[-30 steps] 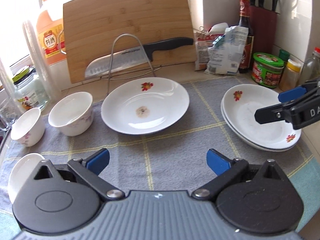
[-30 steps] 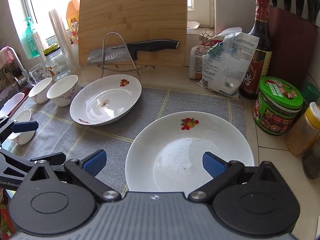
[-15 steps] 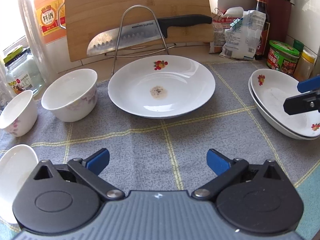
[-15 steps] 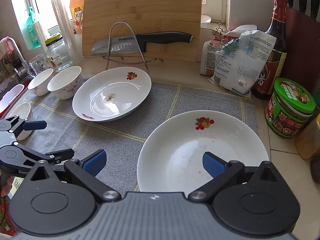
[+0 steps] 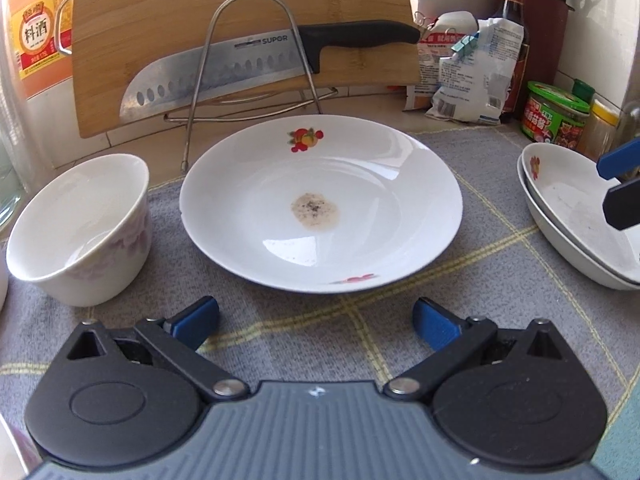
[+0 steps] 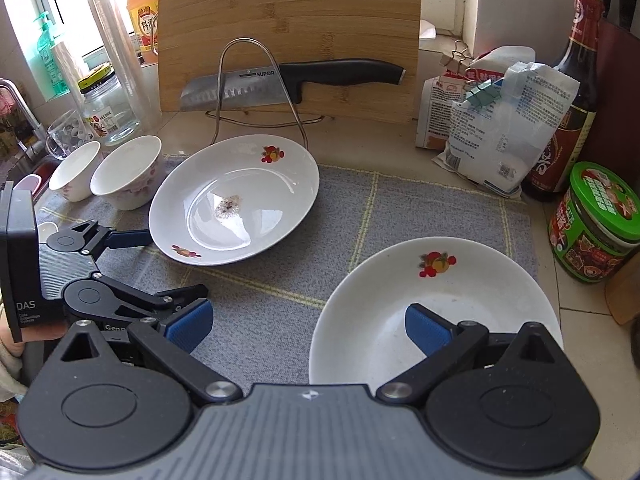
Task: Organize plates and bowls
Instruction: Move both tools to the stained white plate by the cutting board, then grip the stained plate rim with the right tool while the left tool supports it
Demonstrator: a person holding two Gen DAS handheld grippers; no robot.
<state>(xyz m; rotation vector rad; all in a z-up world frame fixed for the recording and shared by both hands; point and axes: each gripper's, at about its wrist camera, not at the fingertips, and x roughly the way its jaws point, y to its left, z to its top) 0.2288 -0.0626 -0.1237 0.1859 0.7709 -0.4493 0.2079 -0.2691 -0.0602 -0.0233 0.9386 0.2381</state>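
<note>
Right view only: second small bowl (image 6: 75, 169) at 10 o'clock.
Stained plate (image 5: 320, 204): white, fruit motif, brown speckled spot.
Left gripper (image 5: 316, 318): jaws wide, empty.
Right gripper (image 6: 307, 322): jaws wide, empty.

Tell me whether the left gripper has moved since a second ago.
Yes. The left gripper has come forward toward the single plate: against the fixed cutting board, plate and board both loom larger in its view.

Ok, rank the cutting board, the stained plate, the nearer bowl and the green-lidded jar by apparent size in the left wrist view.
1. cutting board
2. stained plate
3. nearer bowl, though closeness to the camera inflates it
4. green-lidded jar, farther away, so its true size is unsure
</note>
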